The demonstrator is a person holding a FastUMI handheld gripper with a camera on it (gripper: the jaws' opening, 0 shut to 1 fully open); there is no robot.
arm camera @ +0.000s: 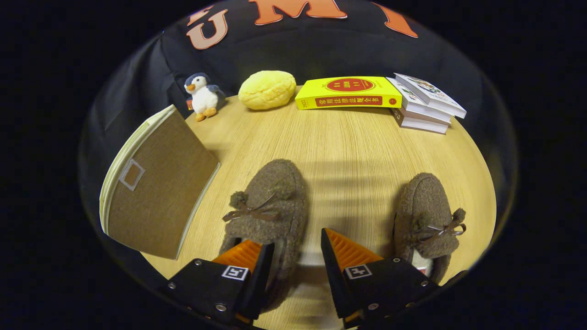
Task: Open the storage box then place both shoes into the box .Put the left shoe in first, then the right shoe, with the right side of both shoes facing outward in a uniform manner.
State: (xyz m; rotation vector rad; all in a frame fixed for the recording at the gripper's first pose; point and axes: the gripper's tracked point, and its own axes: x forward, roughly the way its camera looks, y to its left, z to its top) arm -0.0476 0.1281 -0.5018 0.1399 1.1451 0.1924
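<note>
Gripper (297,256) fingers are seen spread apart over a wooden table (348,146), nothing pressed between them. One finger sits over the heel opening of the nearer slipper (270,201); the other finger is down beside that slipper's edge, so the slipper's side wall lies partly in the gap, but contact cannot be told.

Farthest left, the storage box (158,183) is noted: brown fabric, a small label window on its face, lid closed, standing tilted near the table's edge, apart from the slipper.

Beyond the box, a toy penguin (202,95) is seen upright at the far edge, then a yellow bun-shaped cushion (267,89) just beside it.

Both slippers are brown, fluffy, with bow and pompoms, toes pointed away. The second slipper (429,220) lies well apart from the first, right of the fingers.

At the far right, a yellow book (348,92) lies flat, touching a small stack of books (424,104).
</note>
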